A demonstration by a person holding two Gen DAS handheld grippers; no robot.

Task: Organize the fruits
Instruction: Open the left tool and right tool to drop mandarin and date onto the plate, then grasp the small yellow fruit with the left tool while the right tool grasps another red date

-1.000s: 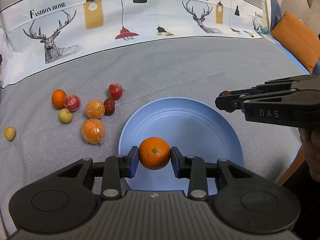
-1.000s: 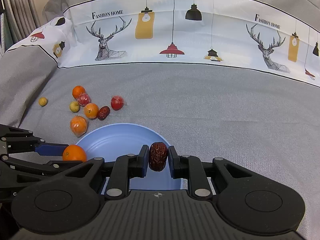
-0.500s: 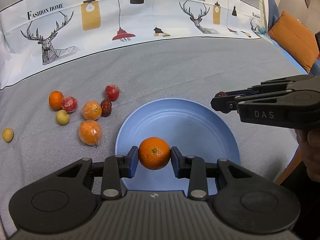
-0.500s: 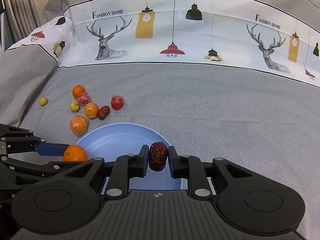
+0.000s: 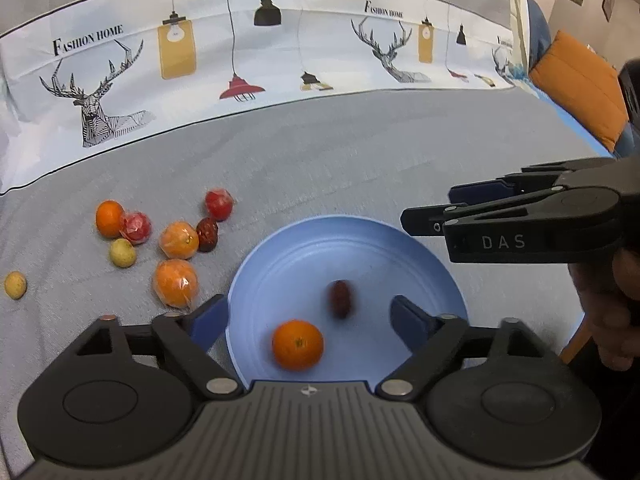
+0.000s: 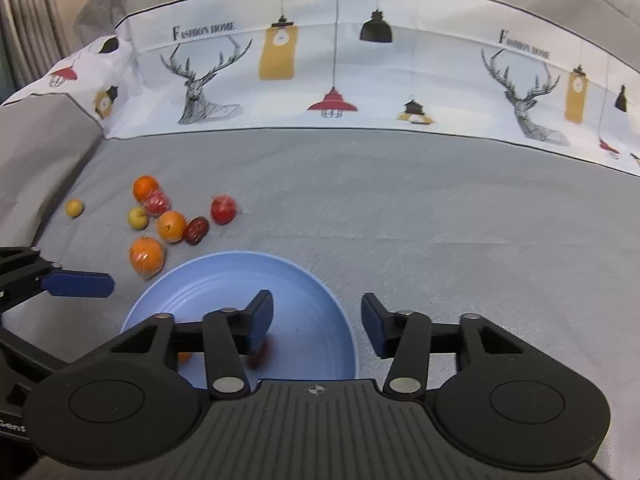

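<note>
Orange (image 5: 297,345) and date (image 5: 340,298) are now lying in the blue plate (image 5: 432,264), lower centre of frame, released. Left hand-held gripper (image 5: 308,316) and right hand-held gripper (image 6: 316,322) are both spreading, empty. Eight fruits are remaining upper left.

Each gripper had a black ribbed housing bearing a small compass-like mark at twelve o'clock on its top edge, two round black caps, and linkage arms pinned with silver rivets. The left gripper (image 5: 308,316) and right gripper (image 6: 316,320) carried dark blue fingers (image 5: 206,320). White "DAS" lettering marked the right gripper's side.
</note>
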